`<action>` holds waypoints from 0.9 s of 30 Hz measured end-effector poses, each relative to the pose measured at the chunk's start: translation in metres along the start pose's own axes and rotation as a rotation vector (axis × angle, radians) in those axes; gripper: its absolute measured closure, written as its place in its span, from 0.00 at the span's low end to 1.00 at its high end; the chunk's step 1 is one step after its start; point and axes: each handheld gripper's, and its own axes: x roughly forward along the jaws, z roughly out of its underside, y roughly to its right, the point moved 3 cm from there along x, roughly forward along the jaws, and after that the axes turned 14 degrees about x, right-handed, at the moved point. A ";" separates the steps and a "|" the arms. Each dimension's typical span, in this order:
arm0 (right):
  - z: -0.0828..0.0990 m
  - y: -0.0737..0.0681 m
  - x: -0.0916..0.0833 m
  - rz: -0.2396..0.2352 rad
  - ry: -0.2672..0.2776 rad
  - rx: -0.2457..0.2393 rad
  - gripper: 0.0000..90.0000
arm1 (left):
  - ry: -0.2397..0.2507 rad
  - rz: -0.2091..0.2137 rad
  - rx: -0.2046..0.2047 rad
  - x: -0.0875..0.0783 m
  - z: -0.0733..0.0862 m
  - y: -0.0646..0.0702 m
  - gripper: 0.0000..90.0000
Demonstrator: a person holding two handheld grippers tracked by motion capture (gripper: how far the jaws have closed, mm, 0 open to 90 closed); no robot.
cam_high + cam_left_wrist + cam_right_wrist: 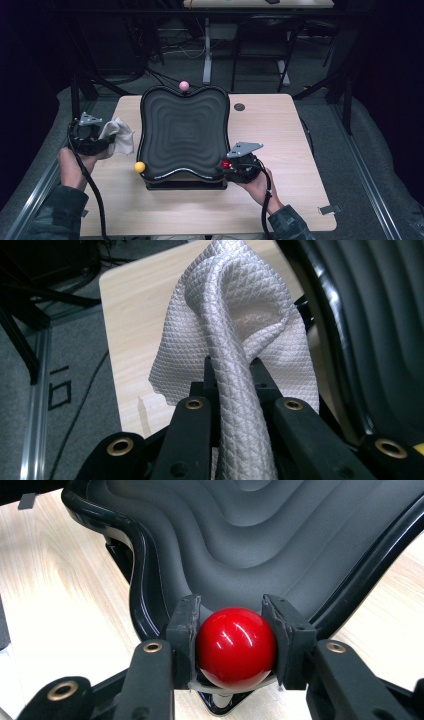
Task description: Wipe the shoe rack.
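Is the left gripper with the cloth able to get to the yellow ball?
Probably yes. The left gripper, shut on the white cloth, sits just beside the tray, and nothing lies between it and the yellow ball at the tray's near left corner.

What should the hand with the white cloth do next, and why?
Probably carry the cloth rightward onto the black wavy tray to wipe it: the left gripper grips the cloth beside the tray, while the right gripper steadies it by the red ball.
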 end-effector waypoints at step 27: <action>0.001 0.000 0.000 0.003 0.003 -0.008 0.66 | 0.104 -0.002 0.055 0.009 -0.106 0.004 0.92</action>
